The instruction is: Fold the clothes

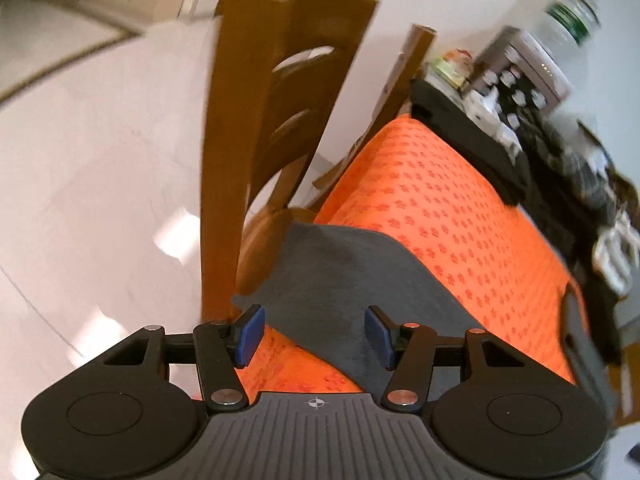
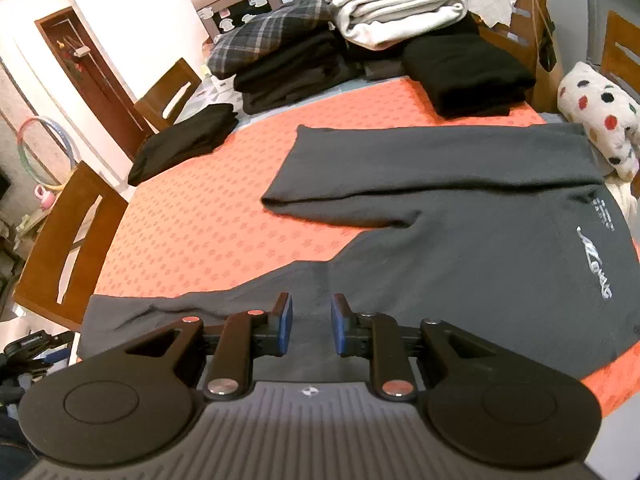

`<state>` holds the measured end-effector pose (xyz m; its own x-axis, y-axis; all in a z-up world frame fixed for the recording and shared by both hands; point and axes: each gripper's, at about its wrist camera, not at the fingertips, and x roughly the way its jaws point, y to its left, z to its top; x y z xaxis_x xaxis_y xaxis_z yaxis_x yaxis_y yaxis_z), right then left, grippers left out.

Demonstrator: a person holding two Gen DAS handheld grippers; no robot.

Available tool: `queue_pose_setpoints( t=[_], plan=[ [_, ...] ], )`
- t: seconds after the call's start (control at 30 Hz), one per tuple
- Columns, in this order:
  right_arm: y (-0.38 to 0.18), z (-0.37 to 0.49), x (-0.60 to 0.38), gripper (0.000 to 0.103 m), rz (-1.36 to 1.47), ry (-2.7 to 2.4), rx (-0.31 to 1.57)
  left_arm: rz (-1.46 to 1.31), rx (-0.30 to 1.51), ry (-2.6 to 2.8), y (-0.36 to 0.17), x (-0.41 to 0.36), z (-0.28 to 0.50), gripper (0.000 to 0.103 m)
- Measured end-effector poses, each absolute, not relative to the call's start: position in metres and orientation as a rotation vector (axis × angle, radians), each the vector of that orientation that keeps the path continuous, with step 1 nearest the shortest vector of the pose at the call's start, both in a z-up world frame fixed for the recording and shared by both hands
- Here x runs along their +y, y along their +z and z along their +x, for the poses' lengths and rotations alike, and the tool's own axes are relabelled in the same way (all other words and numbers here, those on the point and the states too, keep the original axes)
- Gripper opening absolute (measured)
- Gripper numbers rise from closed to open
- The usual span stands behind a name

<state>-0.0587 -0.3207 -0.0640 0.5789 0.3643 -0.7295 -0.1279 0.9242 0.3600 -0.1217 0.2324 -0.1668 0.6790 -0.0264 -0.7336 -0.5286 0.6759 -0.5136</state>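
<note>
One pair of dark grey pants (image 2: 460,216) is lying spread out on the orange patterned tablecloth (image 2: 208,216), one leg folded across toward the middle and the other trailing off the near edge. Both grippers are hanging just above it with nothing in them, the left gripper (image 1: 312,330) gaping wide over the leg end, the right gripper (image 2: 312,324) parted only a little. Four or so folded stacks (image 2: 384,4) are sitting at the far end, three wooden chairs (image 2: 64,240) are lining the left side, and white floor tile (image 1: 100,160) is showing below.
</note>
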Motion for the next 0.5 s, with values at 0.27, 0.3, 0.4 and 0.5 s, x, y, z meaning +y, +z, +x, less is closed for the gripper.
queue_pose_setpoints(
  t=[0.27,0.3,0.4,0.5],
  plan=[
    [-0.053,-0.077,-0.302,0.026,0.266,0.259,0.904,-1.101,0.743,0.290,-0.205,0.267,-0.128,0.060],
    [-0.052,-0.079,-0.301,0.026,0.264,0.255,0.903,-1.137,0.736,0.286,-0.208,0.269,-0.129,0.059],
    [-0.052,-0.082,-0.300,0.027,0.258,0.244,0.904,-1.219,0.701,0.273,-0.214,0.271,-0.131,0.048],
    [-0.052,-0.085,-0.299,0.027,0.254,0.236,0.906,-1.203,0.669,0.287,-0.209,0.268,-0.133,0.024]
  ],
)
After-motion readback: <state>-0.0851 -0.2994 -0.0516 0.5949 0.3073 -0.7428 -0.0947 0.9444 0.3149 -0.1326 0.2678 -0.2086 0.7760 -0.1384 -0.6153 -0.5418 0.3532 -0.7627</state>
